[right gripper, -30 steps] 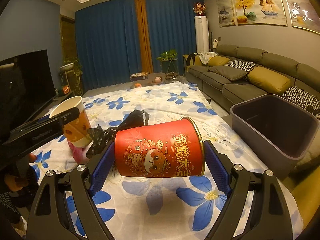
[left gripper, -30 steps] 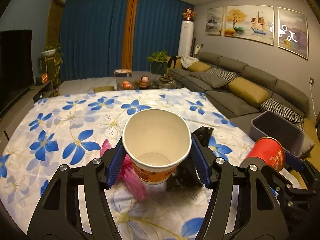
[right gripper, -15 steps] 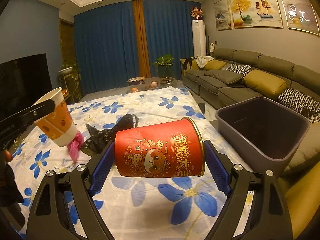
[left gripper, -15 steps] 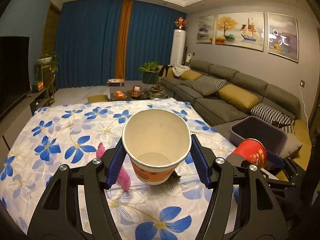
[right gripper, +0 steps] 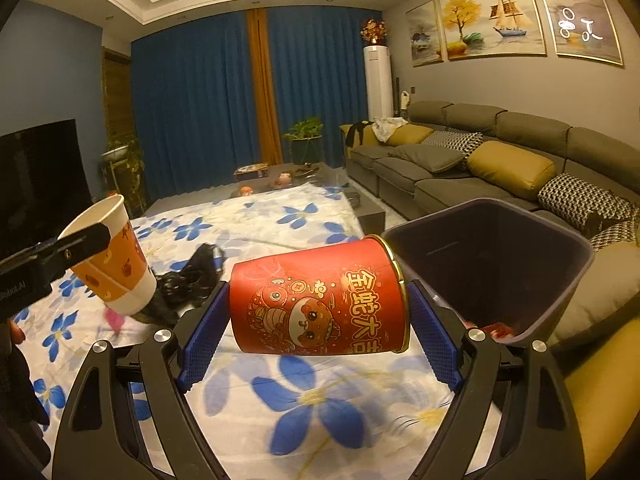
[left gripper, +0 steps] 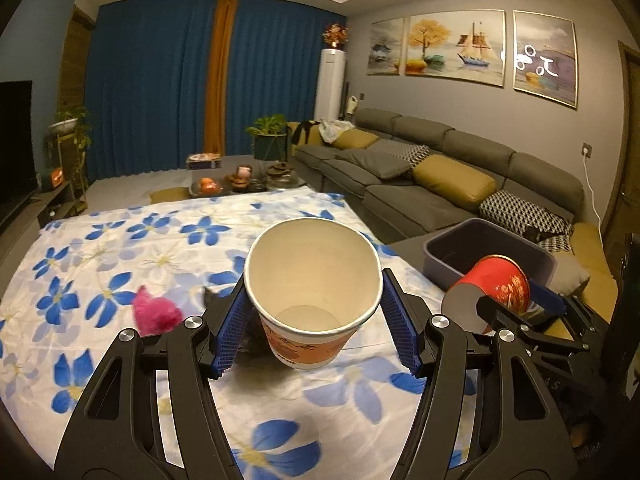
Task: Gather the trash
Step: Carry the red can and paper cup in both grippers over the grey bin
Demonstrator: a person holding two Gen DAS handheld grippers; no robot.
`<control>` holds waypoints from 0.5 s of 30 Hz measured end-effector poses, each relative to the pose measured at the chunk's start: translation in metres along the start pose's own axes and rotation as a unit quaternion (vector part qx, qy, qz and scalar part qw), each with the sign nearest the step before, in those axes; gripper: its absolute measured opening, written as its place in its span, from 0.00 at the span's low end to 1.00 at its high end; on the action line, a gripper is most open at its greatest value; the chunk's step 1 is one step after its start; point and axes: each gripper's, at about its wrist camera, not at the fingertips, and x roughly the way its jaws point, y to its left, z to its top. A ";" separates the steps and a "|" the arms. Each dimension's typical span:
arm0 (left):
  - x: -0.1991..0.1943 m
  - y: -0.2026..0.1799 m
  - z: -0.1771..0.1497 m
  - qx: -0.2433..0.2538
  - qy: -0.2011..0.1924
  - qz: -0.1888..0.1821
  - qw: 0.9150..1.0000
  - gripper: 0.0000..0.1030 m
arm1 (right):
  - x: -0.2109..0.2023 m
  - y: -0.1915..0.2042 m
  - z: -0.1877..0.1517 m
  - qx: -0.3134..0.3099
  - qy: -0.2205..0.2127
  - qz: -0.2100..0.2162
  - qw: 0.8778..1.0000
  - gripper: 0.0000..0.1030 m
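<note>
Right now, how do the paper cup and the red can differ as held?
The paper cup is orange and white, near upright in the left gripper; the red can lies sideways in the right gripper, nearer the gray bin. Both are clamped clear of the table.

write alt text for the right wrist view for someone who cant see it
The right gripper holds a red can sideways above a blue-flowered cloth, beside a dark bin on its right. At left, the left gripper holds a paper cup above a black bag.

bin [right gripper: 560, 280] right of table [right gripper: 320, 420]
</note>
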 end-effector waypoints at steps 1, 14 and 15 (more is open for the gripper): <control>0.004 -0.006 0.001 0.003 0.002 -0.006 1.000 0.60 | -0.001 -0.004 0.000 0.000 -0.001 -0.003 1.000 0.81; 0.043 -0.077 0.017 0.031 0.003 -0.071 0.997 0.60 | 0.007 -0.061 0.019 0.008 -0.015 -0.071 0.997 0.81; 0.048 -0.082 0.019 0.033 0.004 -0.076 0.997 0.60 | 0.008 -0.065 0.021 0.010 -0.015 -0.076 0.997 0.81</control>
